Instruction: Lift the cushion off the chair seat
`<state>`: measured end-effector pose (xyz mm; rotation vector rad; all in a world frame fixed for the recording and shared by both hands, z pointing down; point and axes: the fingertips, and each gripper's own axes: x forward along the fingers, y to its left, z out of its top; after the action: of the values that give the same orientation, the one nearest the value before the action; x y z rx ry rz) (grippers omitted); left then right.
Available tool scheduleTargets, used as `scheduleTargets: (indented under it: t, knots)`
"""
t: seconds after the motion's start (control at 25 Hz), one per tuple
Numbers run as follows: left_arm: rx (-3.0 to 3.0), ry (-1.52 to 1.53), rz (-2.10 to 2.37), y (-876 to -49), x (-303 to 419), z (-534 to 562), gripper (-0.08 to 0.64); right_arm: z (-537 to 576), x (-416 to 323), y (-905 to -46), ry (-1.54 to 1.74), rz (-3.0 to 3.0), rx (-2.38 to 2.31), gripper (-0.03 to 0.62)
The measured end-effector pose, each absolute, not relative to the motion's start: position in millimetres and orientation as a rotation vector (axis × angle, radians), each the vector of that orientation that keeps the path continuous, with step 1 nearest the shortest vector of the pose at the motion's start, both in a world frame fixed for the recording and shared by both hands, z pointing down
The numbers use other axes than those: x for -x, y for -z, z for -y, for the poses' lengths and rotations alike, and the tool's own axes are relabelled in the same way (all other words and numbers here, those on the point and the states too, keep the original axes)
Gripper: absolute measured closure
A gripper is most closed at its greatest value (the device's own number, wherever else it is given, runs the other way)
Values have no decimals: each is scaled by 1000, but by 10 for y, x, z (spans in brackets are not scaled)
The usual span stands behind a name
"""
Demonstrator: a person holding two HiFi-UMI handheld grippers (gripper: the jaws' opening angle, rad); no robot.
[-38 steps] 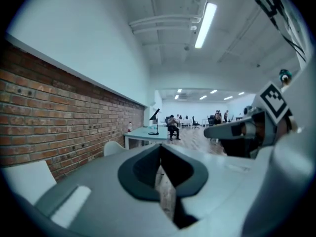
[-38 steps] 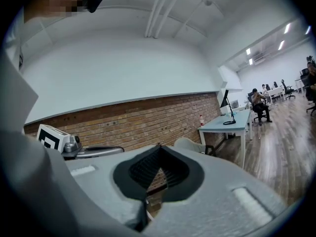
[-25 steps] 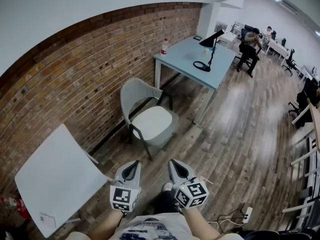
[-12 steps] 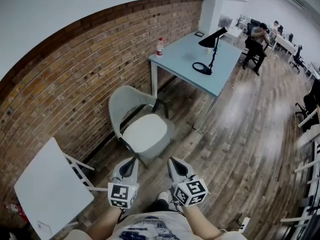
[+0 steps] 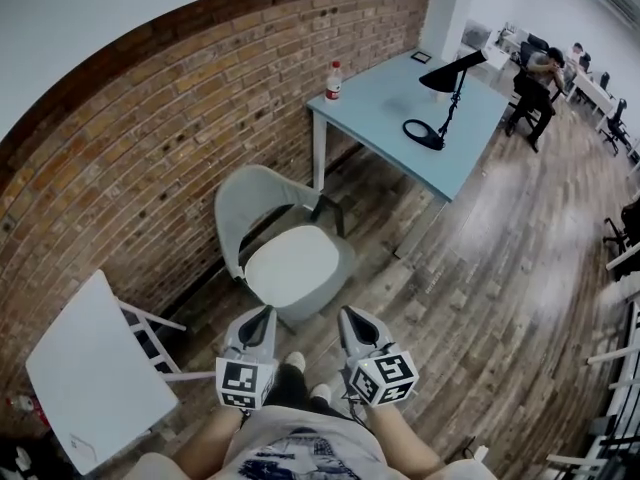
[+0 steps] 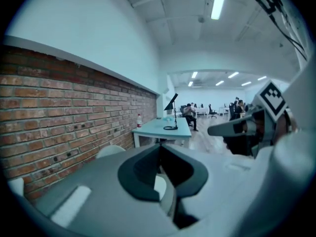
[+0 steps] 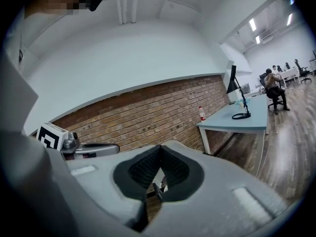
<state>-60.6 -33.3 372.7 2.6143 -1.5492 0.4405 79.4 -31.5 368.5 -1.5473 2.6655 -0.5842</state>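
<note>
Room: long brick wall [image 5: 130, 138] on the left, wood-plank floor [image 5: 480, 268], open office further back with a seated person [image 5: 541, 76].
Chair [image 5: 248, 193]: pale grey shell on dark legs, standing on the floor close to the brick wall, seat facing the grippers.
Cushion [image 5: 293, 265]: off-white, rounded, lying flat on the chair seat, untouched.
Left gripper [image 5: 264, 315]: jaws pressed together, nothing between them; tips near the front edge of the seat, clear of the cushion.
Right gripper [image 5: 349, 315]: jaws likewise closed and empty; beside the left one, tips near the seat's front corner, no contact.
Worktop [image 5: 390, 103]: light blue, beyond the chair against the wall.
Bottle [image 5: 333, 81]: upright at the worktop's wall-side corner.
Desk lamp [image 5: 455, 74]: black, ring base resting on the worktop.
White board [image 5: 95, 368]: tilted on a folding frame, left of the grippers.
</note>
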Motion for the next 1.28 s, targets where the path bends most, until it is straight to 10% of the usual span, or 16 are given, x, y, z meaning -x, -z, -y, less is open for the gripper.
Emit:
scheduleTargets:
  t: [1.28]
  knots:
    - [-2393,-757,1390,-6778,1248,3511,570,3373,-535,-6423,907,-2698,1729,594]
